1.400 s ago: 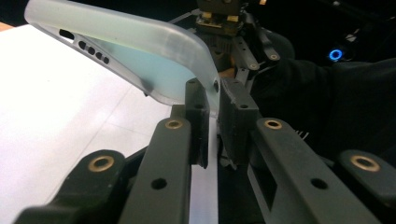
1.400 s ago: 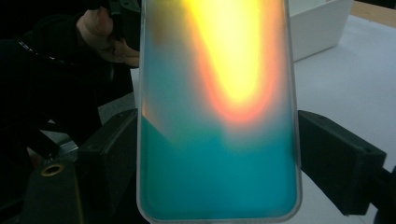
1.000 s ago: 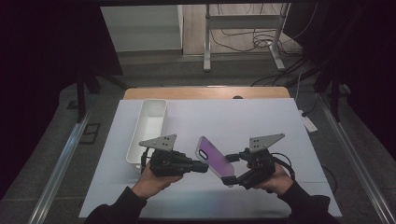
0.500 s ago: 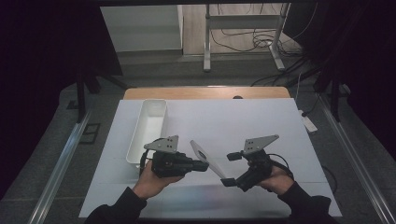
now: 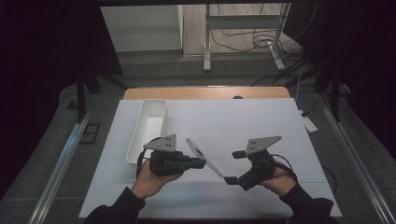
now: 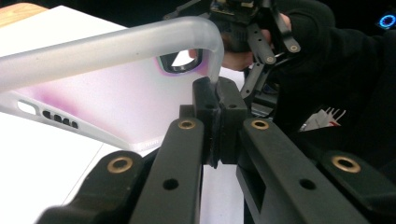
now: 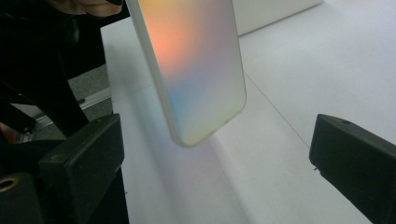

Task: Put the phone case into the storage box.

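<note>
A frosted translucent phone case (image 5: 204,157) with an iridescent purple tint hangs above the white table (image 5: 243,121), tilted on edge. My left gripper (image 5: 201,162) is shut on its rim near the camera cutout; the left gripper view shows the jaws (image 6: 218,100) pinching the thin wall of the case (image 6: 116,98). My right gripper (image 5: 234,167) stands open to the right of the case's lower end, its jaws having just been opening. In the right gripper view the case's end (image 7: 196,70) hangs between and beyond the wide pads of that gripper (image 7: 217,158), touching neither.
A long white tray (image 5: 148,123) lies on the table's left part, behind my left hand. Bare tabletop stretches behind and to the right. A wooden strip (image 5: 205,92) runs along the far edge, with cables on the floor beyond.
The right gripper's jaws have spread off the case's end. The case, earlier showing its purple face, now stands turned on edge, held by the left gripper alone.
</note>
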`<state>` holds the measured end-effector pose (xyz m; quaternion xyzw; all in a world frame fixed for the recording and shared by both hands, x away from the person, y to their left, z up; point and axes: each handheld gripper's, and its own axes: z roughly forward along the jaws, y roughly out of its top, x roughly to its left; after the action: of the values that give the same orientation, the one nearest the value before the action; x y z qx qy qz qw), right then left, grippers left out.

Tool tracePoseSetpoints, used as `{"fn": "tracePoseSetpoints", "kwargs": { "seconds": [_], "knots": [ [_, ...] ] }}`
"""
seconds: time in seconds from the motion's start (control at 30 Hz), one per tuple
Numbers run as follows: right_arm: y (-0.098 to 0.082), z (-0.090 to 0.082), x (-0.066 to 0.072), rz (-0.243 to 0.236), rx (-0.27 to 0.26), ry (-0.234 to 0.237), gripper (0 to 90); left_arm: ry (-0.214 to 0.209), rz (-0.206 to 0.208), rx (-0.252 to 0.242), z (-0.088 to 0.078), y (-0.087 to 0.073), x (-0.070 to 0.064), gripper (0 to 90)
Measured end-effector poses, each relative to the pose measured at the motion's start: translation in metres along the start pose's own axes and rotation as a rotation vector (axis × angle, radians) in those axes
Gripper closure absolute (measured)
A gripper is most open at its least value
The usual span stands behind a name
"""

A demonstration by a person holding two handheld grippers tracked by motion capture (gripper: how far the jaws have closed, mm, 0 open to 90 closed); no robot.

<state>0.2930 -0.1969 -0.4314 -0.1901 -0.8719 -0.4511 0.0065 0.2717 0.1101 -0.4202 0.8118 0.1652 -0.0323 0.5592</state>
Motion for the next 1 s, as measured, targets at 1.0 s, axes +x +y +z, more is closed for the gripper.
{"fn": "tracePoseSetpoints", "kwargs": {
  "seconds": [1.0],
  "knots": [
    [-0.021,-0.018,0.003,0.034,0.047,-0.210,0.4,0.197,-0.025,0.073,-0.007,0.010,0.014,88.8]
  ]
}}
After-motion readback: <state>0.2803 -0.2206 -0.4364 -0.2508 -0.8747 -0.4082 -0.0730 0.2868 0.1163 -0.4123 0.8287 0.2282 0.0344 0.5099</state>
